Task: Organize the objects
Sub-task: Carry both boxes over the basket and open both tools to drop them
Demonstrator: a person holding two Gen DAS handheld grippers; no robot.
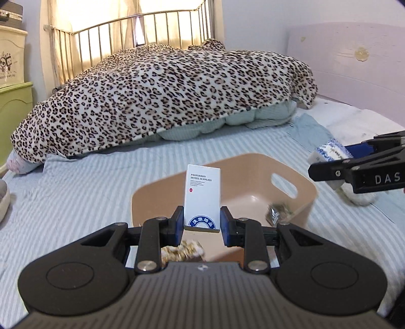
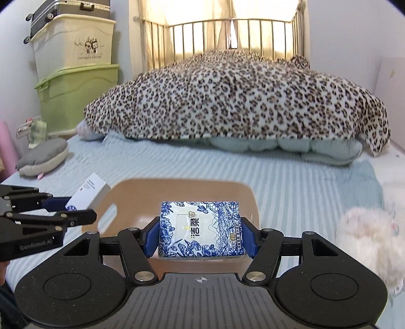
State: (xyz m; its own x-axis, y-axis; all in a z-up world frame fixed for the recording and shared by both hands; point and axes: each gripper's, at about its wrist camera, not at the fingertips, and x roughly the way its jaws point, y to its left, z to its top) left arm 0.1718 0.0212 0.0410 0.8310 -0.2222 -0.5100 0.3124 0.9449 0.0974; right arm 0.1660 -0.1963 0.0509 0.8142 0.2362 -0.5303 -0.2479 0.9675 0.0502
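Both grippers hang over the beige bin (image 1: pixel 253 174) — left gripper (image 1: pixel 202 222) clamped on the upright white box (image 1: pixel 202 197), right gripper (image 2: pixel 201 238) clamped on the tissue pack (image 2: pixel 201 227) — drop lies straight below

Showing across the two views — one tan bin (image 1: pixel 253 174), one white hotel-supplies box (image 1: pixel 202 197), one blue-and-white tissue pack (image 2: pixel 201 227) and two wrapped snack packets: one (image 1: pixel 277 211) inside the bin, one (image 1: pixel 182 250) just outside it. Sitting beyond — two stacked storage tubs (image 2: pixel 76 76), one suitcase (image 2: pixel 68 12), one leopard blanket (image 2: pixel 235 96), one grey plush (image 2: pixel 43 157).
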